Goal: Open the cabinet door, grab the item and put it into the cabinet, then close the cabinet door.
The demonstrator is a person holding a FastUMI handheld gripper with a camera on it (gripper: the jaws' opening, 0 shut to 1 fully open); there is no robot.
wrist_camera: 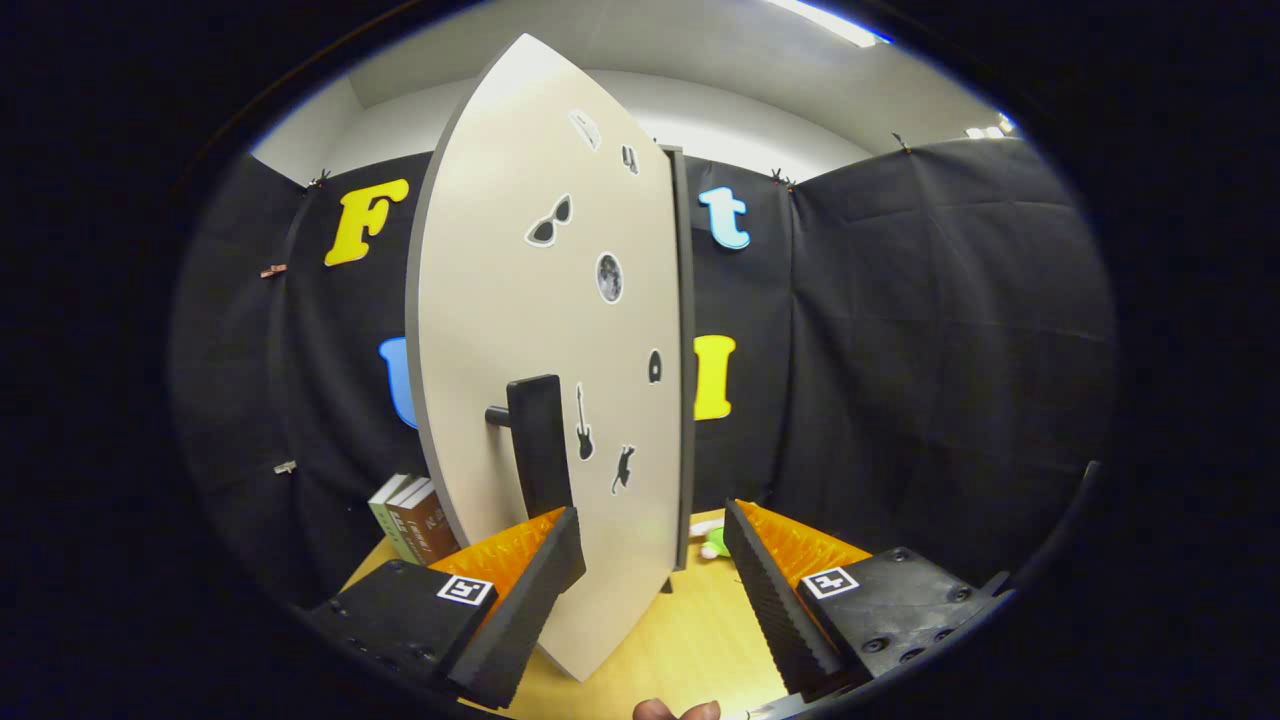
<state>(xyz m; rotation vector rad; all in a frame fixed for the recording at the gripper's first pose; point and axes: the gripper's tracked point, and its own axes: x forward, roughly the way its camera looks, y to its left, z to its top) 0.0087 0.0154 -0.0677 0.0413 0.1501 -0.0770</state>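
Cabinet door [545,330], a pale grey flat panel dotted with small stickers, stands swung out edge-on from the dark cabinet frame [684,350], rising off the yellow wooden tabletop [700,630]. Its black bar handle [538,445] sits just ahead of the left finger. The gripper [650,560] is spread wide, holding nothing, the door's lower edge between its fingers. A small green-and-white item [712,540] lies beyond, near the frame's foot. Two upright books [412,520] stand near the tabletop's left edge. Judging from this, the door wants swinging wider before reaching for the item.
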